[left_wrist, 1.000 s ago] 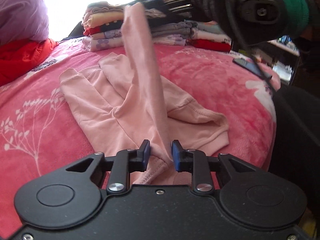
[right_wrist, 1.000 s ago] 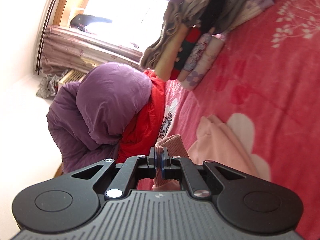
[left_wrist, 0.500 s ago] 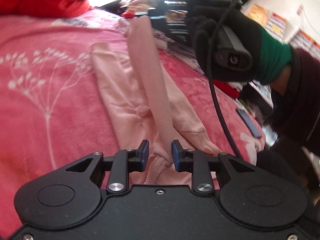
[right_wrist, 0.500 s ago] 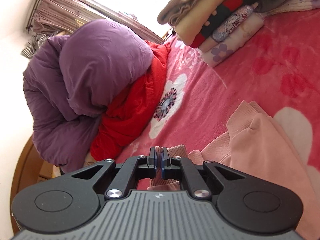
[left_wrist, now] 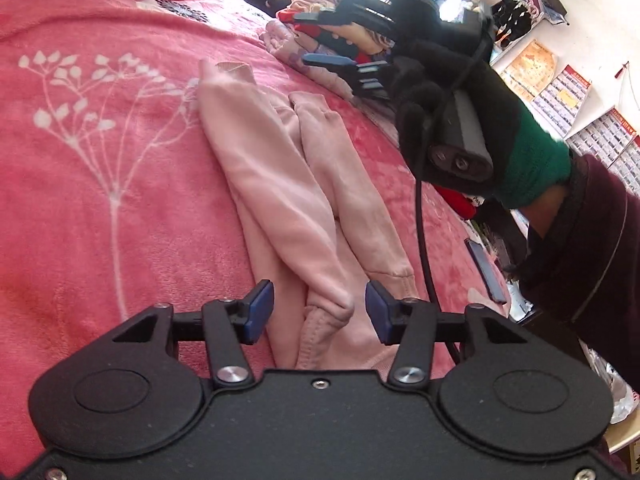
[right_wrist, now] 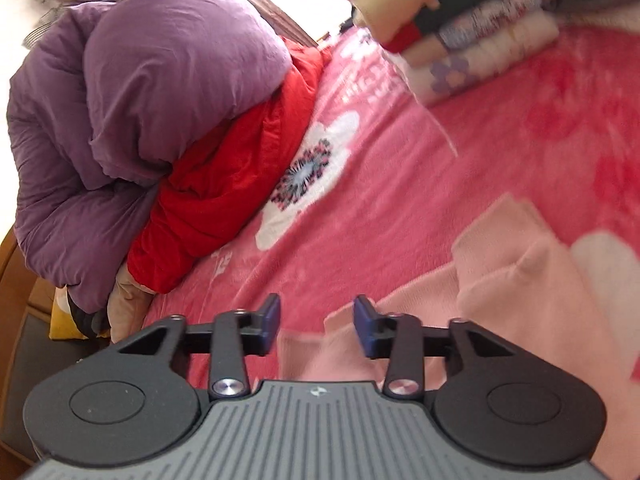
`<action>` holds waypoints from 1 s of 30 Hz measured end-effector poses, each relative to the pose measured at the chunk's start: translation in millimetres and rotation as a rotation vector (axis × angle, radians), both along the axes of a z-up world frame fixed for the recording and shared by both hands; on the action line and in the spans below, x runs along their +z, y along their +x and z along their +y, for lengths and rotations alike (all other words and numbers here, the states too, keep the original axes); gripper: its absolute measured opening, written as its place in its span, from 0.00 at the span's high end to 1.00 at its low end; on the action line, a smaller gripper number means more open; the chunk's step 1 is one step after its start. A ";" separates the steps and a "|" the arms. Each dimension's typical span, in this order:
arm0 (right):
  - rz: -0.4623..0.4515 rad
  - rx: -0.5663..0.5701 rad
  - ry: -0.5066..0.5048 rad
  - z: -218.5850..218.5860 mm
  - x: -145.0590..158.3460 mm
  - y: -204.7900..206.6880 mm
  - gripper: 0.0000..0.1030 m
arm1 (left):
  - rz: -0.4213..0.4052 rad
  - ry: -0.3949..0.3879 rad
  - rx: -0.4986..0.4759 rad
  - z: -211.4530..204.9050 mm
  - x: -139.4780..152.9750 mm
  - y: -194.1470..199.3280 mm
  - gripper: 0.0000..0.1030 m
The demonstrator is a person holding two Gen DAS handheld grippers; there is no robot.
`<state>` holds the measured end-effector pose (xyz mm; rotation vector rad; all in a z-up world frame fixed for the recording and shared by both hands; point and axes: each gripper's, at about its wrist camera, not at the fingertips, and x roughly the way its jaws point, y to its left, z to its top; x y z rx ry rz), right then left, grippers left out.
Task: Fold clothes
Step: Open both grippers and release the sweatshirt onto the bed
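Where the pink garment (left_wrist: 280,184) lies on the red flowered bed (left_wrist: 100,168), it is soft, pale and long, its two narrow lengths side by side and one crossing over the other near the close end. That bunched end sits between the blue pads of the left hand-held gripper (left_wrist: 319,312), whose jaws are opening and touch no cloth. The far ribbed end lies below the right hand-held gripper (left_wrist: 340,38), held in a black-gloved hand (left_wrist: 452,120); its jaws are opening too, with the blurred cloth edge (right_wrist: 320,340) between them, not pinched. Only the right wrist view shows the purple quilt (right_wrist: 140,92) over a red one (right_wrist: 240,168) at the bed's far edge; the stack of folded clothes (right_wrist: 472,28) shows more clearly there.
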<state>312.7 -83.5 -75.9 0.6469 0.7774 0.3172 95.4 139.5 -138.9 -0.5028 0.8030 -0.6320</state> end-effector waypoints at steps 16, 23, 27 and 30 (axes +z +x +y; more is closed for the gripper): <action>-0.157 0.266 -0.198 -46.2 -26.2 -122.8 0.55 | -0.043 0.016 0.238 33.2 18.7 108.8 0.53; -0.158 0.347 -0.195 -21.5 -22.7 -60.9 0.56 | -0.003 0.077 0.242 36.6 8.6 157.9 0.62; -0.135 0.443 -0.240 6.9 -31.3 -29.4 0.56 | 0.021 0.058 0.200 42.9 -1.2 170.8 0.73; -0.128 0.484 -0.242 14.1 -38.8 -20.2 0.59 | 0.010 0.048 0.160 41.7 -0.7 173.7 0.80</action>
